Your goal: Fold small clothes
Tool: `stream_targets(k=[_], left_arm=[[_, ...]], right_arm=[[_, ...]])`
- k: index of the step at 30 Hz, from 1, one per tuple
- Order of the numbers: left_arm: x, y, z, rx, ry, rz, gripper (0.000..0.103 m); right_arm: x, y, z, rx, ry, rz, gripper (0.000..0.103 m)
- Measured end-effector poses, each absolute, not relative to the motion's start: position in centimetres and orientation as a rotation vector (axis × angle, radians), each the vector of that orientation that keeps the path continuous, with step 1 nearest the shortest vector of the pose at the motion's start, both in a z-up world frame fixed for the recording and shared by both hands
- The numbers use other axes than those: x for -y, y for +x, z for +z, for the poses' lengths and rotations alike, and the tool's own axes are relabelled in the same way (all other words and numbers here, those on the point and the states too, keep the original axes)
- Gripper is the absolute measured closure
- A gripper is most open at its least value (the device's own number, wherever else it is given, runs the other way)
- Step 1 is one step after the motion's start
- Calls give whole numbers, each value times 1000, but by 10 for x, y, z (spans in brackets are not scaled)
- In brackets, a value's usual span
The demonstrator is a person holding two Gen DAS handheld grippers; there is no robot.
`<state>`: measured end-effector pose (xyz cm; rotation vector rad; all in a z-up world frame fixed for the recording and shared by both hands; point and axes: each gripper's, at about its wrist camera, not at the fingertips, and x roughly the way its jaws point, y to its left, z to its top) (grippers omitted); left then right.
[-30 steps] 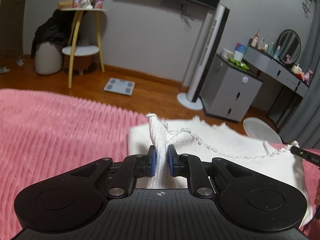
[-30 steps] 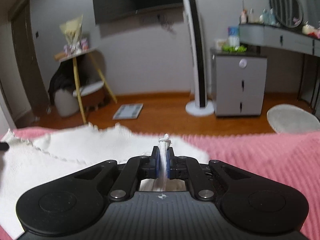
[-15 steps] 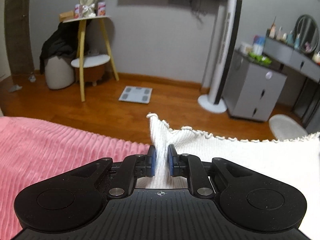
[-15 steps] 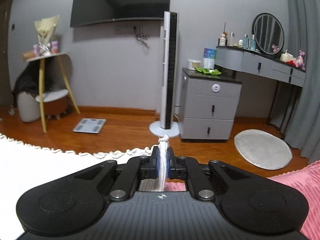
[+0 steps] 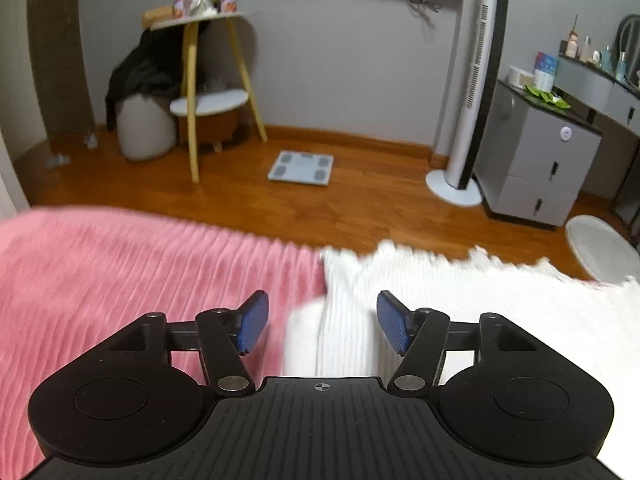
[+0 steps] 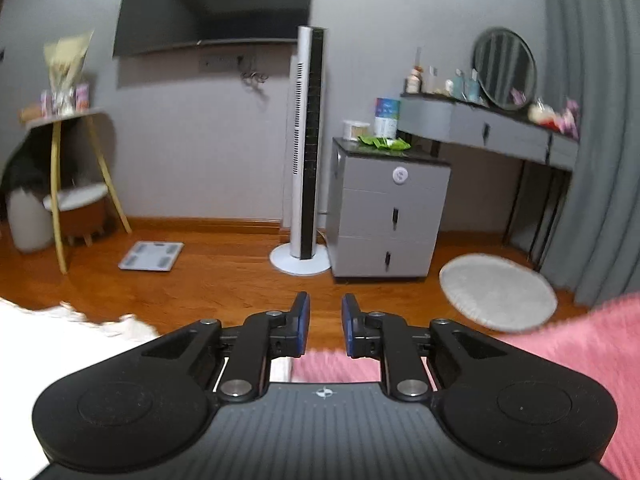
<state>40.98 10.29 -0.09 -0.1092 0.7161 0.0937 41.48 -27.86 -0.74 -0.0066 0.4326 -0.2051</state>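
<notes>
A white knit garment [image 5: 460, 304] with a scalloped edge lies on the pink ribbed blanket [image 5: 120, 272]. My left gripper [image 5: 322, 322] is open, its blue pads spread over the garment's left edge, holding nothing. In the right wrist view the same garment [image 6: 48, 336] shows at the lower left. My right gripper [image 6: 324, 322] is open with a narrower gap and is empty, above the blanket's edge [image 6: 560, 344].
Beyond the bed edge is a wooden floor with a bathroom scale [image 5: 301, 168], a tower fan [image 6: 306, 152], a grey drawer cabinet [image 6: 388, 208], a round rug [image 6: 496, 290] and a side table with yellow legs [image 5: 200, 92].
Both grippers were shut on the white garment's corners and carried it forward. Both have now opened and let go, and the garment lies on the blanket.
</notes>
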Motion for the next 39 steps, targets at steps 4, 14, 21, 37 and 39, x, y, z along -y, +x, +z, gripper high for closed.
stream_targets(k=[4,14,21,37,39], left_arm=[[-116,356,0,-716,-197,38,21],[-132,298,-32,-838,-393,9,19],[-133,301,-37,-808,-483,-13,32],[-126,327,-46,-804,-456,-12,11],[-124,325,-44,-810,-448,0,13]], right_arm=[[280,352,-10,-487,133,-150,83],[283,276,-33,-632,276,-196,62],[281,264,-39,-628,402,-135,66],[269,270,-53,-583,171,-270,83],[271,266,-55,-589,206,-232,83]])
